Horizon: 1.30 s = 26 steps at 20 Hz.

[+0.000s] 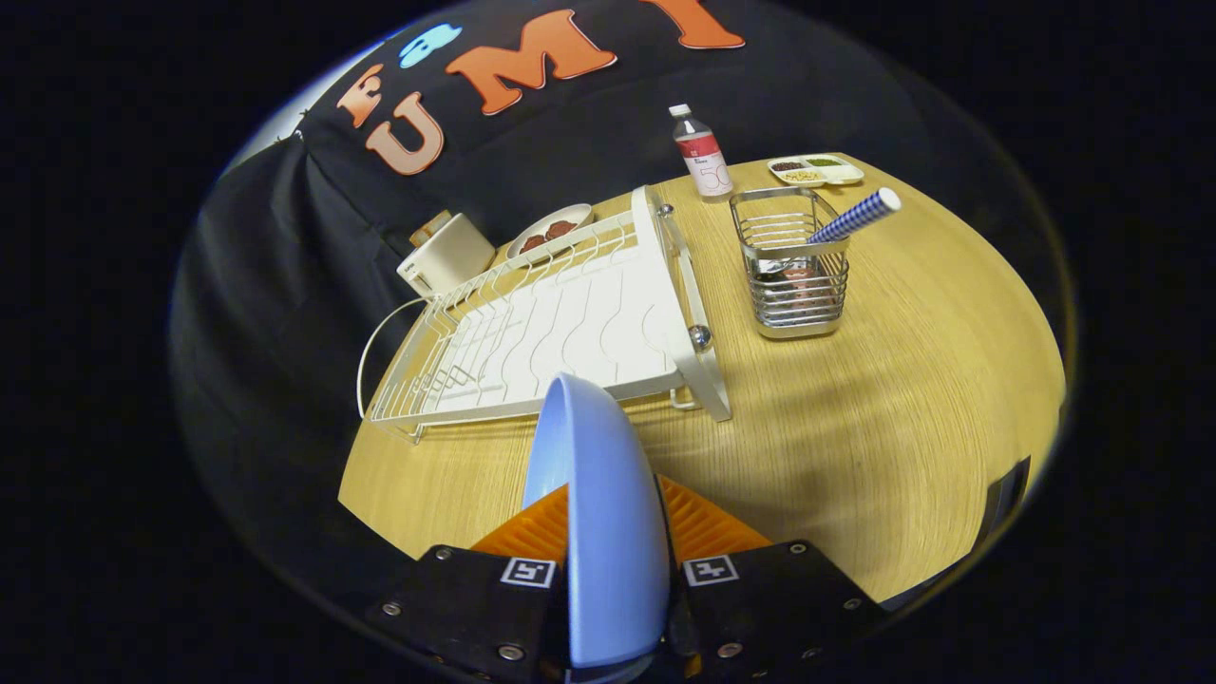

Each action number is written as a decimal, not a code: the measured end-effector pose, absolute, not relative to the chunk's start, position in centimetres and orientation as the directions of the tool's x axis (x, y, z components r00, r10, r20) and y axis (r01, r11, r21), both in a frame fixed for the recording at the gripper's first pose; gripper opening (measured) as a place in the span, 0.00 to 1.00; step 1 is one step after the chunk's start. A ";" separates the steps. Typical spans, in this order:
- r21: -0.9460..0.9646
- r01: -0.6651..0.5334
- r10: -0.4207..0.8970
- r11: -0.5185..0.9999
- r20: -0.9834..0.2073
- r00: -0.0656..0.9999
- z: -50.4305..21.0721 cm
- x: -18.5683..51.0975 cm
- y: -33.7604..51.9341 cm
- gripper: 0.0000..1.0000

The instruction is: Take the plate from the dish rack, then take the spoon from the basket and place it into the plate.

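Our gripper [613,546] squeezes the light blue round plate [603,494] on edge, just in front of the empty white wire dish rack [560,323]. Right of the rack, the shiny metal wire basket [793,266] holds the blue-checked spoon [850,217].

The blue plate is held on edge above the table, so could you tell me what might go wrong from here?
1. The gripper pinches the plate on edge by its rim; it could slip or twist when laid flat.
2. The dish rack lies just ahead, so the plate might knock its frame.
3. The spoon leans in a light basket that may tip.
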<state>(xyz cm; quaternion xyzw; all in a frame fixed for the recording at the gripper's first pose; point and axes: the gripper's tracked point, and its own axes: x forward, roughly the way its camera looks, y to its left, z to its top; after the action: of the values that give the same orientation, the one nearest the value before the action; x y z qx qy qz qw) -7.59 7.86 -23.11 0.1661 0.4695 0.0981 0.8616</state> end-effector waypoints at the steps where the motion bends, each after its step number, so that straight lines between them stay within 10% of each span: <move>1: 0.369 -0.022 0.321 0.929 -0.777 0.541 -23.2 -7.5 7.9 0.40; 15: 0.302 0.047 0.223 0.952 -0.792 0.568 -26.1 -5.6 4.7 0.75; 26: 0.266 0.172 0.027 0.949 -0.609 0.793 -22.2 -1.4 -3.4 0.76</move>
<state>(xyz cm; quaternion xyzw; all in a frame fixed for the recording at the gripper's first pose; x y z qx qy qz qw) -1.43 -3.43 -22.19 0.1556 0.3196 -0.0389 0.9339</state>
